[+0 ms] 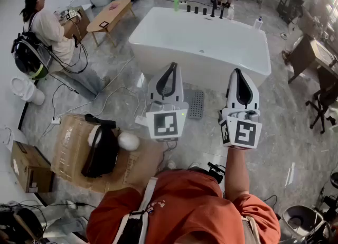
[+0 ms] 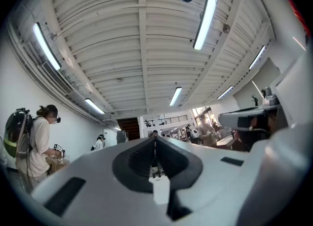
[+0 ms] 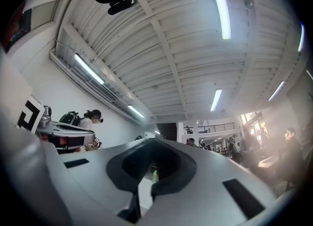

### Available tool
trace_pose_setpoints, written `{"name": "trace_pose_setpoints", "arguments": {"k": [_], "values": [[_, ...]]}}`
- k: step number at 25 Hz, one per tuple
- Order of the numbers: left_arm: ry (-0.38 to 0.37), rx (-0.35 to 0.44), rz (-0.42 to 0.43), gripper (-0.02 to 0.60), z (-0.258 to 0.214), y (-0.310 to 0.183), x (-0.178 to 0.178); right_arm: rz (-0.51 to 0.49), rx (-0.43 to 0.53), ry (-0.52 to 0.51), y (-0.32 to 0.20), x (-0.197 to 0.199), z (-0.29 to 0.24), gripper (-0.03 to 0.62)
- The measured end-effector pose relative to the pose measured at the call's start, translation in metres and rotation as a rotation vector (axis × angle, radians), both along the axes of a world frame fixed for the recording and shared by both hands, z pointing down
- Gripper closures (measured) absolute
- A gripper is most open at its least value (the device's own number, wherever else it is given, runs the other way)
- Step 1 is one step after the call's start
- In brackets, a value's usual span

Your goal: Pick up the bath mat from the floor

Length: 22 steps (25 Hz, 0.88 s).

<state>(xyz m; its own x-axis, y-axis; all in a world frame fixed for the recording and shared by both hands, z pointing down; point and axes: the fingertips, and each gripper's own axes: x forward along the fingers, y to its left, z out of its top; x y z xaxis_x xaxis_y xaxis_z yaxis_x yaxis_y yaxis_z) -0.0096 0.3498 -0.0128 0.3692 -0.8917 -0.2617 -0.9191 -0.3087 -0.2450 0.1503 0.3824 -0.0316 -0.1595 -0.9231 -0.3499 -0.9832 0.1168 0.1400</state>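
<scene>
The bath mat (image 1: 196, 104) is a small grey perforated rectangle. It lies flat on the marble floor against the front of the white bathtub (image 1: 200, 45). My left gripper (image 1: 172, 67) hangs above the floor just left of the mat, jaws shut with nothing in them. My right gripper (image 1: 236, 72) is level with it, right of the mat, also shut and empty. Both point forward and slightly upward. In the left gripper view the left gripper (image 2: 155, 140) faces the ceiling and far room. The right gripper (image 3: 155, 140) sees the same, and the mat is out of both views.
A flattened cardboard box (image 1: 79, 150) with a black bag (image 1: 101, 153) lies at my left. A seated person (image 1: 50, 31) with a backpack is at far left beside a low wooden table (image 1: 110, 16). Cables cross the floor. Bottles (image 1: 176, 2) stand on the tub's far rim.
</scene>
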Motion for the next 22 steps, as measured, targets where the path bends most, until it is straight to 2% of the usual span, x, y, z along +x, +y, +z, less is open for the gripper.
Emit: {"name": "trace_pose_setpoints", "arguments": {"k": [2,5,9,12,18,22], "values": [[0.057,-0.015,0.005,0.565,-0.002,0.0,0.008,0.003,0.0,0.0,-0.001,0.006,0.0,0.582],[0.08,-0.018,0.017,0.565,-0.004,0.001,0.02,0.005,0.002,-0.002,-0.001,0.014,0.0,0.582],[0.05,-0.011,0.034,0.565,-0.002,0.003,0.038,0.012,0.006,0.001,0.0,0.029,-0.001,0.582],[0.063,-0.024,0.03,0.565,-0.004,0.004,0.051,0.01,0.004,-0.007,0.001,0.039,-0.002,0.582],[0.005,-0.003,0.02,0.565,0.003,0.007,0.076,-0.027,-0.016,-0.027,0.001,0.058,0.008,0.582],[-0.005,0.0,-0.006,0.565,0.005,0.008,0.084,-0.052,-0.032,-0.039,-0.003,0.066,0.014,0.582]]}}
